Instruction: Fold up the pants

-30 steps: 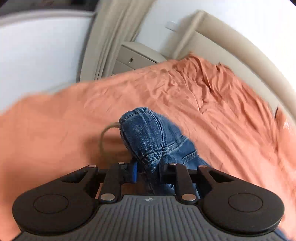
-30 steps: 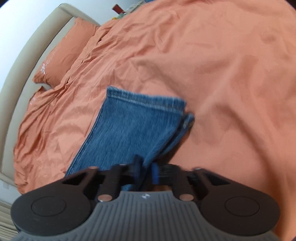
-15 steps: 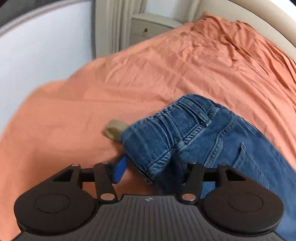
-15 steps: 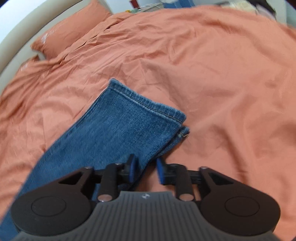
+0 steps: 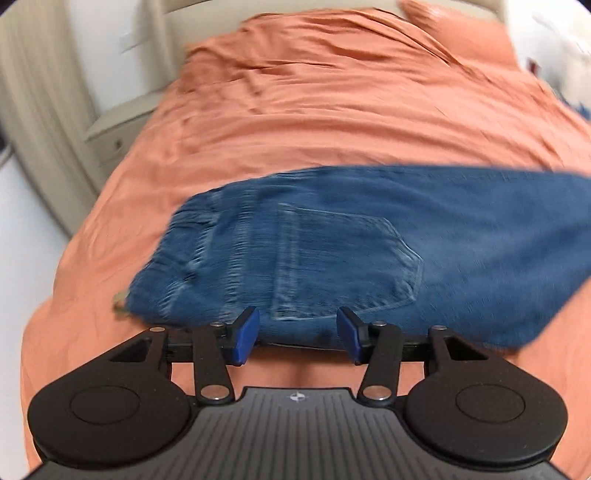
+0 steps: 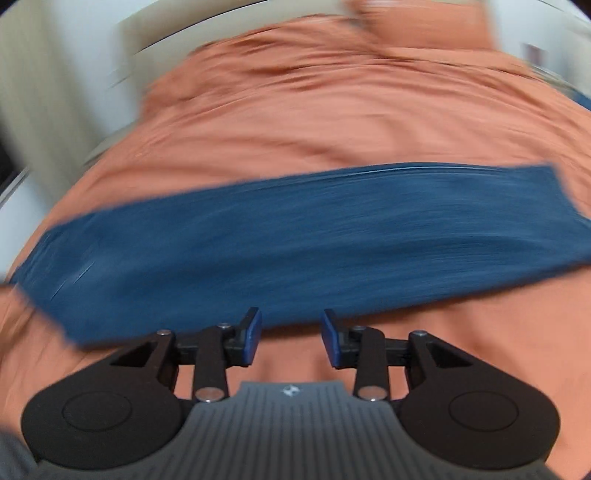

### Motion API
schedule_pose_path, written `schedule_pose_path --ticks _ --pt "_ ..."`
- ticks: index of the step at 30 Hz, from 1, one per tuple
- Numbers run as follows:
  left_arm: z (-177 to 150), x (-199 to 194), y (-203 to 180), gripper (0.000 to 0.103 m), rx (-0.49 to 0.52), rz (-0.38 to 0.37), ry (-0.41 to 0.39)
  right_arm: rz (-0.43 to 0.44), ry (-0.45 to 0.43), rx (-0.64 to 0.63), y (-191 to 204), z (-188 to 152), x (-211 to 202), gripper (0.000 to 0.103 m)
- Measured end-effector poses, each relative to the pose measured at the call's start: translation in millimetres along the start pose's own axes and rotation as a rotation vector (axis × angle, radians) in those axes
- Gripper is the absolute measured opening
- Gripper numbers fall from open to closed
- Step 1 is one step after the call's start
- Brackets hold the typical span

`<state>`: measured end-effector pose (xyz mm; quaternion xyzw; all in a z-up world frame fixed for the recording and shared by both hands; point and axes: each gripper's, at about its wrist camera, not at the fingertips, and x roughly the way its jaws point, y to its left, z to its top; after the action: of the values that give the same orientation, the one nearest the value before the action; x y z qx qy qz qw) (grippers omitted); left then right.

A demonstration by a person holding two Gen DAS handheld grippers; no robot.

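Blue denim pants lie flat across the orange bed, folded lengthwise, waistband at the left and back pocket facing up. My left gripper is open and empty, just in front of the pants' near edge below the pocket. In the right wrist view the pant legs stretch as a long blue band from left to right, blurred by motion. My right gripper is open and empty, just short of the near edge of the legs.
The orange sheet covers the whole bed, with a pillow at the far end. A beige nightstand and curtain stand beyond the bed's left side. A small tan tag pokes out by the waistband.
Both grippers let go of the pants, opened wide and pulled back. The pants now lie flat on the bed; both views have swung round.
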<state>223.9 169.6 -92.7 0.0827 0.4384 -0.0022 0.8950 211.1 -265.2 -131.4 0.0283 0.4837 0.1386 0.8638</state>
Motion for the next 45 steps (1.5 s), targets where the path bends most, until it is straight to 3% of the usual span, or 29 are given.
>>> schedule_pose_path --ticks 4,9,18,20,23,25,27,28,32,35,39,42,45 --pt "-3.9 11.4 -7.0 0.058 0.021 -0.012 -0.006 0.085 0.026 -0.277 96.6 -26.0 27.8 0.038" --pt "-2.8 21.2 9.3 0.042 -0.035 0.013 -0.022 0.113 0.011 -0.570 181.5 -51.0 59.4 0.043" --pt "-6.6 39.2 42.0 0.036 -0.082 0.010 -0.009 -0.028 -0.114 -0.814 232.6 -49.9 86.8 0.043" --pt "-7.2 46.0 46.8 0.036 -0.088 0.018 -0.001 -0.031 -0.099 -0.848 234.1 -46.2 95.3 0.043" --pt "-8.8 55.8 54.4 0.032 -0.116 0.003 0.012 -0.016 -0.028 -0.861 229.8 -42.3 112.8 0.037" --pt "-8.3 58.1 56.1 0.029 -0.115 0.003 0.013 -0.007 -0.020 -0.884 234.5 -47.4 112.0 0.016" --pt "-7.6 60.1 56.8 0.028 -0.107 0.008 0.015 -0.001 -0.033 -0.896 241.8 -51.3 101.1 0.002" --pt "-7.1 61.0 57.1 0.028 -0.105 0.008 0.017 0.013 -0.049 -0.873 243.3 -49.4 92.9 0.000" --pt "-6.1 68.8 56.6 0.027 -0.087 0.010 0.039 0.061 -0.069 -0.747 238.8 -33.6 63.5 0.000" --pt "-4.9 77.9 51.1 0.029 -0.045 0.030 0.067 0.050 0.000 -0.772 239.9 -50.8 79.3 0.000" --pt "-1.7 79.9 44.9 0.031 -0.012 0.062 0.086 0.050 0.063 -0.696 232.1 -58.5 101.0 0.000" --pt "1.7 70.4 42.9 0.032 -0.030 0.094 0.066 0.122 0.132 -0.637 227.9 -57.1 91.8 0.000" --pt "7.1 51.3 41.5 0.030 -0.040 0.094 0.020 0.091 0.111 -0.632 218.7 -60.0 69.1 0.000"
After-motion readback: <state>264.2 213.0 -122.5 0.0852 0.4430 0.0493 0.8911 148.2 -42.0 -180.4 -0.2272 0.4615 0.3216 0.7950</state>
